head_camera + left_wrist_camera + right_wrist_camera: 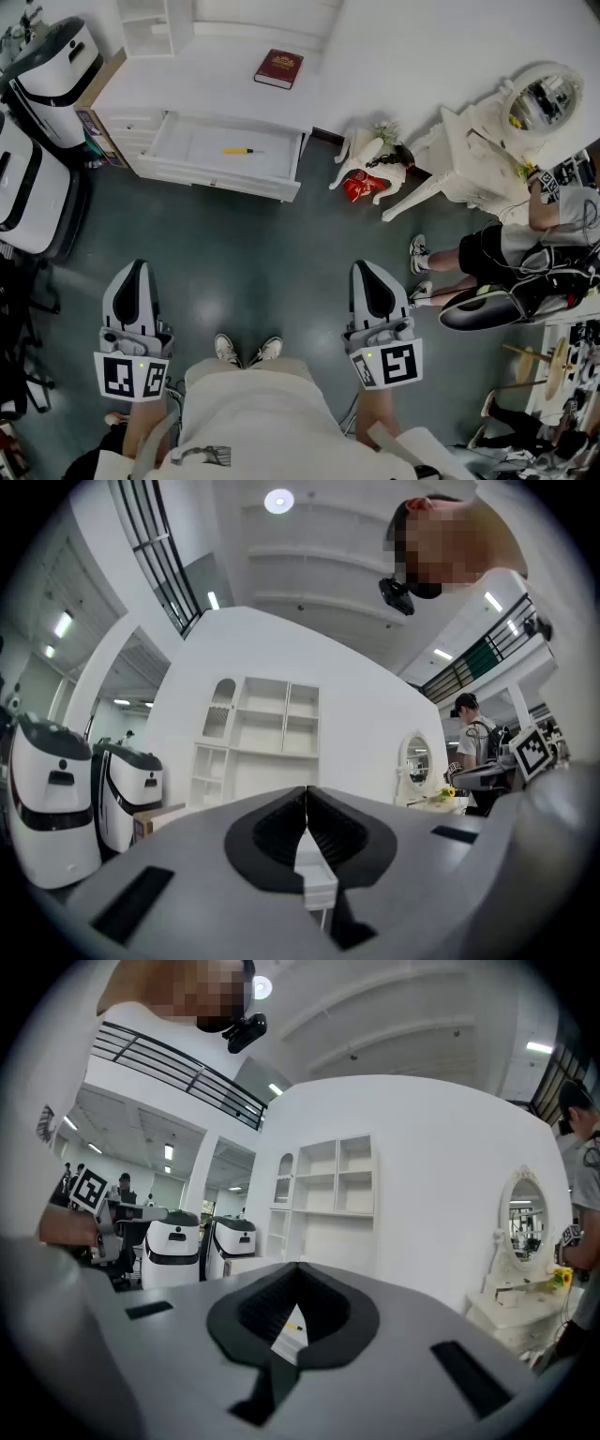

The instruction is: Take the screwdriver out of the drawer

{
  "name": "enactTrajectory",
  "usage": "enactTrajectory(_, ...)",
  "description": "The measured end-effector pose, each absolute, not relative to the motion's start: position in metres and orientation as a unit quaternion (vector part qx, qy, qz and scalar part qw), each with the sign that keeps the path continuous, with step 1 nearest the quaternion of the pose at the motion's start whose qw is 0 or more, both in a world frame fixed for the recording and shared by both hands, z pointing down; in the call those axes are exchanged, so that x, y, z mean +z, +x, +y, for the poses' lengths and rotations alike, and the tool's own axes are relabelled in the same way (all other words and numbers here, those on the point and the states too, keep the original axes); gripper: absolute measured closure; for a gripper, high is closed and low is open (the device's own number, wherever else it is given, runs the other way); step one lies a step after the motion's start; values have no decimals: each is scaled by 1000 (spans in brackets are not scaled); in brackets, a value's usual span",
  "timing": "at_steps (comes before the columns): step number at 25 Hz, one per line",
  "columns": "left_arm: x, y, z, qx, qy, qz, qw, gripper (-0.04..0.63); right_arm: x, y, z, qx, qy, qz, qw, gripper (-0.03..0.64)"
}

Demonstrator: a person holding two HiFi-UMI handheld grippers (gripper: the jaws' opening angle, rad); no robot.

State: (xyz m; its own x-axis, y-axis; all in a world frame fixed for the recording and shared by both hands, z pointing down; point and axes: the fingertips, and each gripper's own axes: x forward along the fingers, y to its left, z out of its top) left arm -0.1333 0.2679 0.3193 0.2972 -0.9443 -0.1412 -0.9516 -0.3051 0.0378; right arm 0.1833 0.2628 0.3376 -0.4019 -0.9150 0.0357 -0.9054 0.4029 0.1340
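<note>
A yellow-handled screwdriver lies inside the open white drawer of a white cabinet at the upper left of the head view. Through the right gripper's jaws a bit of the screwdriver shows. Both grippers hang far back from the drawer, over the grey floor, close to the person's body. My left gripper is shut with nothing in it, its jaws meeting tip to tip. My right gripper is shut and empty too.
A red book lies on the cabinet top. White robot units stand at the left. A white dressing table with oval mirror, a red bag and a standing person fill the right. Dark floor lies between me and the drawer.
</note>
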Motion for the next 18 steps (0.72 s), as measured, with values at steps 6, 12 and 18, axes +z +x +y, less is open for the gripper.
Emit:
enactTrajectory(6,304,-154,291,91,-797,597,29,578,330,159,280,-34,532,-845,38,609)
enactTrajectory(12,302,-164,304,94,-787,609,30,578,323,148,279,-42,518,-854,31,609)
enactTrajectory(18,296,-170,312,97,-780,617,38,578,320,135,282,-46,480,-876,19,607)
